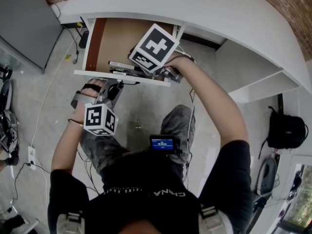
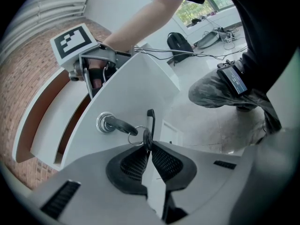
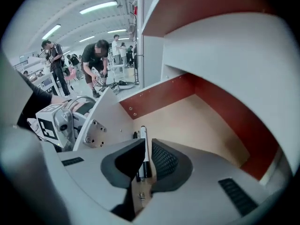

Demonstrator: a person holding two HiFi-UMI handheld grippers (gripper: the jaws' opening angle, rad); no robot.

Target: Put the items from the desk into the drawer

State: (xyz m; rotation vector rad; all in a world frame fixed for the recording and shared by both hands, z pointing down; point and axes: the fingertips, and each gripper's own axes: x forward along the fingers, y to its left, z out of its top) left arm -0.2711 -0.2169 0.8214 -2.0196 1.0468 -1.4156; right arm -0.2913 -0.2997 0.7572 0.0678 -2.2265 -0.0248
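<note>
Under the white desk (image 1: 195, 9) the drawer (image 1: 114, 38) stands pulled out, its floor brown and its sides red-brown (image 3: 225, 107). Several pens (image 1: 121, 65) lie along the inside of its white front panel (image 1: 122, 76). My right gripper (image 3: 148, 140) hangs over them, pointing down. Its jaws are a narrow gap apart, and a white pen (image 3: 143, 142) shows through the gap, lying on the drawer floor beside a black one. My left gripper (image 2: 149, 143) is at the outside of the front panel, shut on the key ring (image 2: 136, 136) that hangs from the key (image 2: 117, 124) in the lock.
A black backpack (image 1: 286, 130) sits on the floor at the right. A grey panel (image 1: 24, 23) and cables (image 1: 48, 91) are at the left. The person's knees are just below the drawer front. Other people (image 3: 96, 62) work far behind.
</note>
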